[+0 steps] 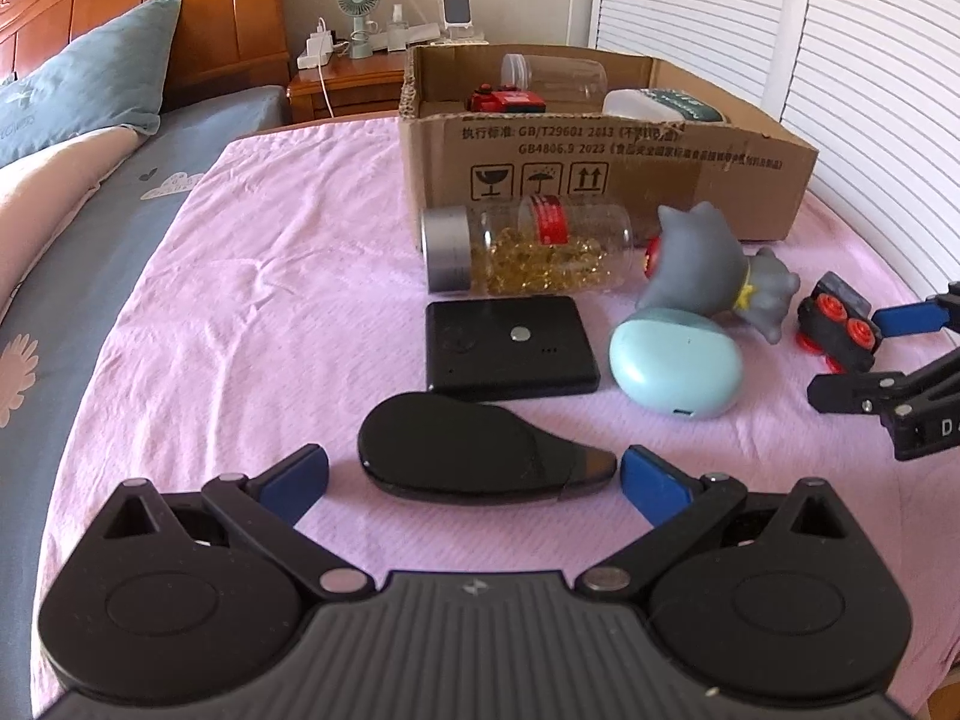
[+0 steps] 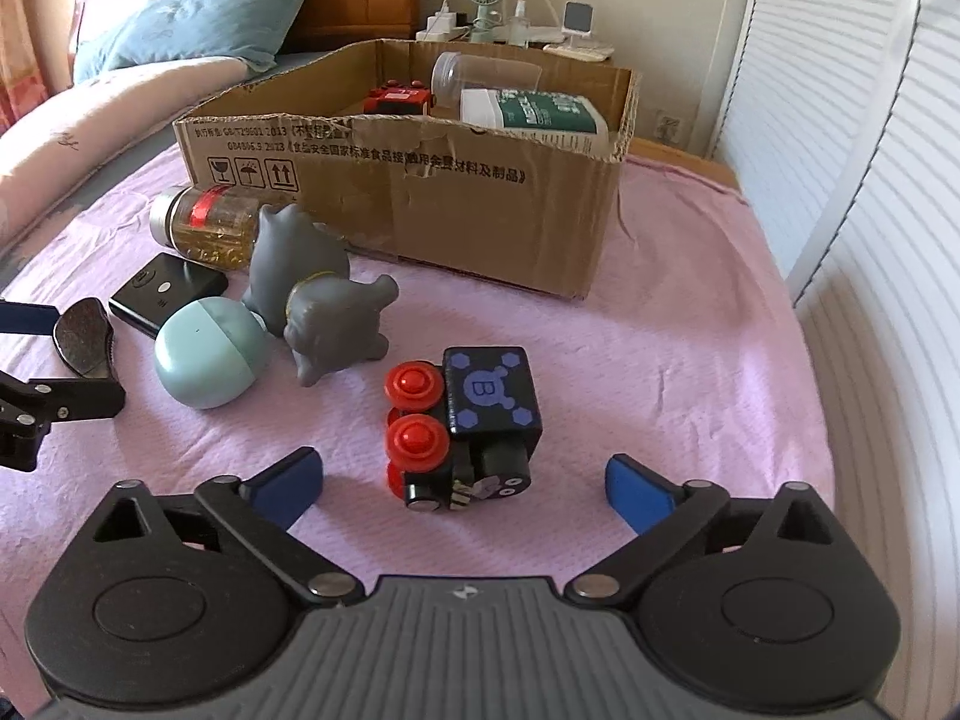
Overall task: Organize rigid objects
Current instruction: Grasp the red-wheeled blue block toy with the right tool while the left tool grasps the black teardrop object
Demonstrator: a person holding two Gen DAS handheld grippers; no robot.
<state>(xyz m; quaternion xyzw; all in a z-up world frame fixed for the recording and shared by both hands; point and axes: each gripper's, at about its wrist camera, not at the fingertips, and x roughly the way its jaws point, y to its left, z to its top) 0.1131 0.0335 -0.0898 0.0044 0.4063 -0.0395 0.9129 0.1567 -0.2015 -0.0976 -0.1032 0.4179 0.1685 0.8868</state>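
Note:
On the pink cloth, my left gripper is open, its jaws on either side of a black teardrop-shaped case. Beyond it lie a black flat box, a pale blue egg-shaped case, a jar of yellow capsules and a grey toy figure. My right gripper is open, its jaws on either side of a black toy train with red wheels. A cardboard box behind holds a red toy, a clear jar and a white bottle.
A bed with a blue pillow lies to the left. A wooden nightstand with a small fan and chargers stands behind the box. White louvred doors close off the right side.

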